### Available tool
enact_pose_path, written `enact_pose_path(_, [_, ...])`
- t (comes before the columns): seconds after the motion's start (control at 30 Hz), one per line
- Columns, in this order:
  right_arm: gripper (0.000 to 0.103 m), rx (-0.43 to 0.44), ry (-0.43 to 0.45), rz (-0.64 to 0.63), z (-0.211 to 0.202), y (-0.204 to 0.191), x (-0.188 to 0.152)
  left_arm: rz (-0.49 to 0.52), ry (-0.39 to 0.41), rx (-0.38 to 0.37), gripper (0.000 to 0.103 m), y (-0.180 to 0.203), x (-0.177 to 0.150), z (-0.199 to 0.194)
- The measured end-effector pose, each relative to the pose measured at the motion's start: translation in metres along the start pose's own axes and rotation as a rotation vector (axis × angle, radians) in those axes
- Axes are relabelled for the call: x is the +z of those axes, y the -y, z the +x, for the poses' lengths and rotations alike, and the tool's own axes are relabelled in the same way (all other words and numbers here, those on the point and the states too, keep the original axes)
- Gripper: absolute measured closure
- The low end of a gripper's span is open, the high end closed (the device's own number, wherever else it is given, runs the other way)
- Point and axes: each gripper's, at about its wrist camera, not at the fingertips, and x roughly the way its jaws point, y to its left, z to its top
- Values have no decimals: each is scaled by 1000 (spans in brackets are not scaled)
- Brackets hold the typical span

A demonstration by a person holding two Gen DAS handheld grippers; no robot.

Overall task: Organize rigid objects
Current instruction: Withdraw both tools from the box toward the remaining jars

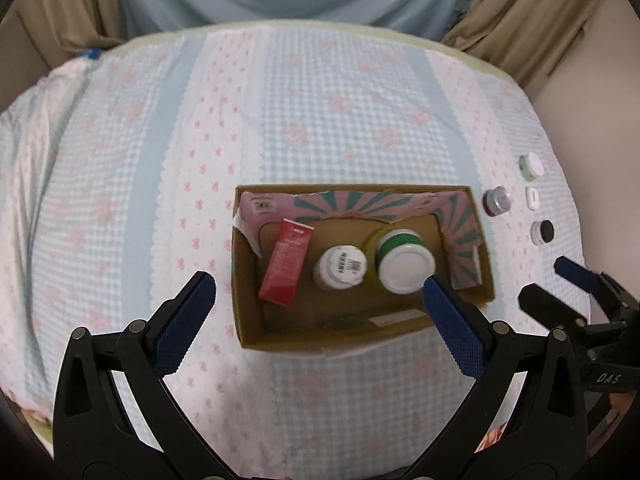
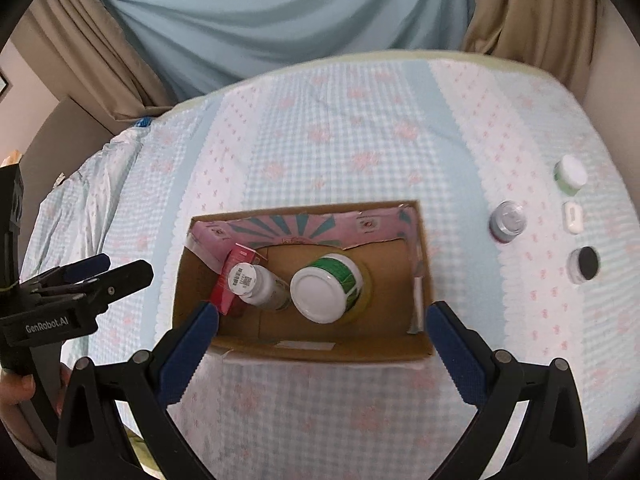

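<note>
An open cardboard box [image 1: 320, 344] [image 2: 320, 354] sits on the checked bedcover. Inside it lie a red carton [image 1: 285, 266] [image 2: 230, 280], a white bottle with a barcode cap [image 1: 340, 267] [image 2: 256, 282] and a green-banded jar with a white lid [image 1: 404, 266] [image 2: 324, 292]. My left gripper [image 1: 318, 292] hovers open over the box's near left part, holding nothing. My right gripper [image 2: 323, 312] is open too, straddling the box's near wall, and its fingers [image 1: 568, 272] show at the right edge of the left wrist view.
Right of the box, several small items stand on the cover: a green-and-white jar [image 2: 570, 174], a silver-lidded jar [image 2: 508, 222], a small white case [image 2: 573, 216] and a black-lidded pot [image 2: 585, 265]. Curtains hang behind the bed. A hand [image 2: 16, 392] holds the left tool.
</note>
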Motion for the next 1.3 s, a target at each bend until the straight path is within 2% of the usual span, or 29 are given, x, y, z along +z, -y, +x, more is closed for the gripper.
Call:
enact_pose_path(0.33, [0, -76, 107, 16, -85, 41, -11, 38, 93, -14, 0, 66, -10, -53])
enact_pose_path(0.5, [0, -98, 149, 48, -116, 90, -17, 53, 147, -9, 0, 120, -13, -65])
enact_pose_path(0.63, [0, -128, 173, 22, -136, 142, -16, 38, 175, 3, 0, 170, -17, -64])
enact_pose_path(0.83, [0, -144, 186, -32, -148, 219, -2, -5, 184, 42, 0, 252, -20, -48])
enact_pose_path(0.93, [0, -150, 182, -72, -142, 259, 7, -43, 172, 37, 0, 286, -17, -31])
enact_pose_path(1.13, [0, -133, 155, -104, -120, 314, 11, -41, 147, 52, 0, 334, -7, 8])
enact_pose_path(1.2, [0, -128, 146, -102, -108, 330, 9, -26, 131, 70, 0, 348, -1, 30])
enact_pose_path(1.3, [0, -130, 139, -94, -85, 351, 5, -6, 125, 60, 0, 362, 6, 65])
